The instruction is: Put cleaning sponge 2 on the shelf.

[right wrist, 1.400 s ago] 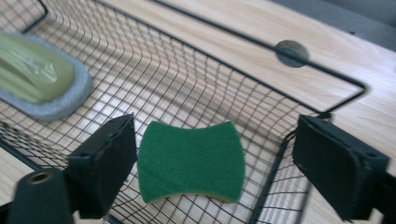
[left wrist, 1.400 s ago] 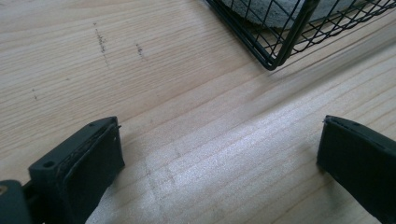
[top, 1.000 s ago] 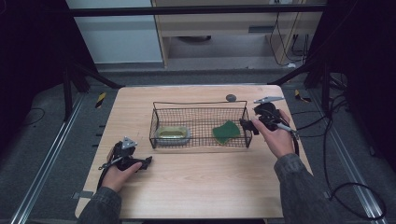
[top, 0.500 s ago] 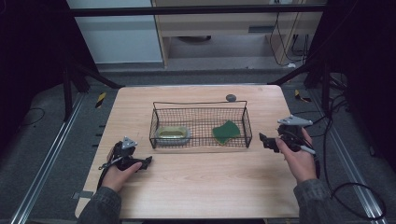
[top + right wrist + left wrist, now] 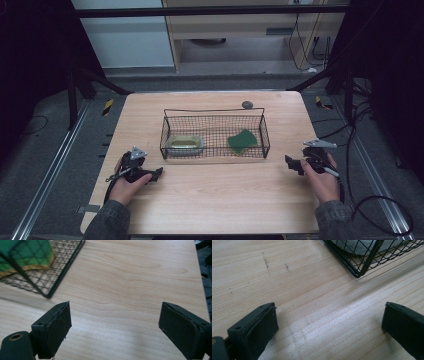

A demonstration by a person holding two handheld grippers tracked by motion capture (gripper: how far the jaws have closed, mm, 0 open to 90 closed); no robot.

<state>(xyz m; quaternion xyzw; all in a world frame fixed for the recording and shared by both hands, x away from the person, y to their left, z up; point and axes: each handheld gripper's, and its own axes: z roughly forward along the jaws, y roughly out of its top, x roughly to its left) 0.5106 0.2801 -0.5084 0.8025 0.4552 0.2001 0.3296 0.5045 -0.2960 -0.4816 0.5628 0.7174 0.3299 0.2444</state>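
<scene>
A black wire basket (image 5: 215, 132) stands on the far middle of the light wooden table (image 5: 215, 200); inside it, at its left end, lies a shallow greenish dish (image 5: 184, 145), and toward its right end a green sponge (image 5: 242, 141) with a yellow underside, which the right gripper view shows through the mesh (image 5: 27, 252); a small dark round object (image 5: 247, 104) sits on the table just beyond the basket's far rim; the left gripper (image 5: 152, 175) rests low on the table near the basket's front left corner, held in the person's left hand (image 5: 129, 184), its jaws spread wide over bare wood in the left gripper view (image 5: 329, 322), with the basket's corner (image 5: 359, 265) ahead of them; the right gripper (image 5: 291, 163) is held in the right hand (image 5: 320, 180) near the table's right edge, well apart from the basket, its jaws likewise spread with nothing between them (image 5: 115, 325); grey floor and trailing cables (image 5: 370, 200) surround the table.
</scene>
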